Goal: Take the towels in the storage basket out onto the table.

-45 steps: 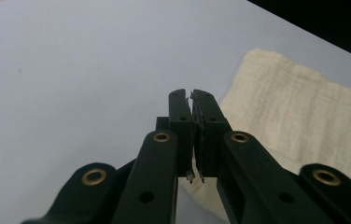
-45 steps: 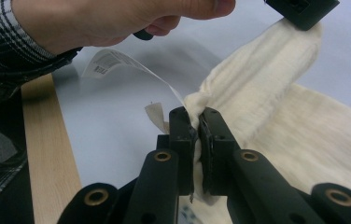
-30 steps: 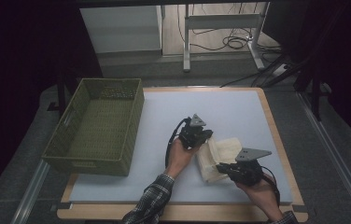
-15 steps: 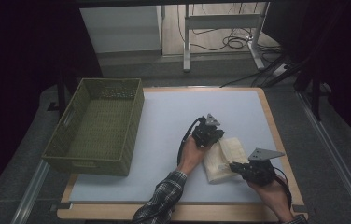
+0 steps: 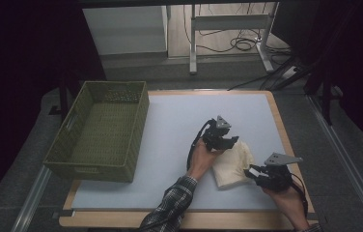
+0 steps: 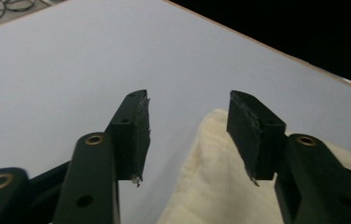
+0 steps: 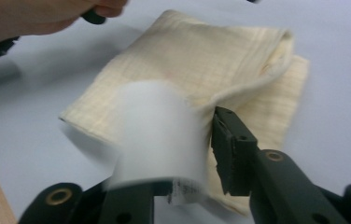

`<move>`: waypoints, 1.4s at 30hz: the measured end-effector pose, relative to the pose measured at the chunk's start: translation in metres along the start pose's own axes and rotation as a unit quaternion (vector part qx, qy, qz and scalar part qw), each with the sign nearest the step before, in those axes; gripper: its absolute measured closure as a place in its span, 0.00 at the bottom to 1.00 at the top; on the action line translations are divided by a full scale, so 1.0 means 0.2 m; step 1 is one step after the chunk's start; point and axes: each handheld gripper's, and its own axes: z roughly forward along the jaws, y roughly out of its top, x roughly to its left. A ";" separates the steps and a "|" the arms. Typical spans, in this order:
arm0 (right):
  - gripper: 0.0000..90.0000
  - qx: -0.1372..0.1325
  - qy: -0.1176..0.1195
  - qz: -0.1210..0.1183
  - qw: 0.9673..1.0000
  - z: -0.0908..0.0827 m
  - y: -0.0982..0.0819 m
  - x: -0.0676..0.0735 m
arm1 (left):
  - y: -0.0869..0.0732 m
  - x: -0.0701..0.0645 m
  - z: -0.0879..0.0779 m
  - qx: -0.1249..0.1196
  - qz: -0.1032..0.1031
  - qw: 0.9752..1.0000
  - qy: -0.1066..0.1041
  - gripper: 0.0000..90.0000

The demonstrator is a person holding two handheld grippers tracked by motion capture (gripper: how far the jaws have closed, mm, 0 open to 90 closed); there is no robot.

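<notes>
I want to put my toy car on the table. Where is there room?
The widest bare patch is the far part of the white mat, between the green basket and the table's right edge. A narrower strip runs between the basket and the left hand. It is crowded near the right, around the cream cloth and both grippers.

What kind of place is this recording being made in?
Likely a lab or workshop recording station: a pale mat-covered table under dark surroundings, loose cables on the floor behind, and metal desk legs.

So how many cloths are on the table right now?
1: a folded cream cloth lying on the table between the left gripper and the right gripper. None in the basket.
</notes>
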 end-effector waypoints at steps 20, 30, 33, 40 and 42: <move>0.72 0.003 -0.057 0.040 0.998 -0.23 -0.06 -0.19 | -0.32 0.20 -0.36 0.061 -0.036 0.997 0.034 0.15; 0.78 0.012 -0.017 0.007 1.000 -0.08 0.08 -0.08 | -0.59 0.23 -0.57 0.099 -0.063 0.991 0.065 0.10; 0.78 0.026 -0.015 0.003 1.000 -0.01 0.09 -0.06 | -0.65 0.24 -0.60 0.100 -0.069 0.990 0.072 0.09; 0.76 0.075 -0.030 0.006 0.997 0.13 0.04 -0.08 | -0.69 0.20 -0.62 0.109 -0.042 0.989 0.095 0.07; 0.93 0.080 -0.025 0.007 0.997 0.14 0.03 -0.08 | -0.69 0.20 -0.62 0.108 -0.043 0.989 0.093 0.07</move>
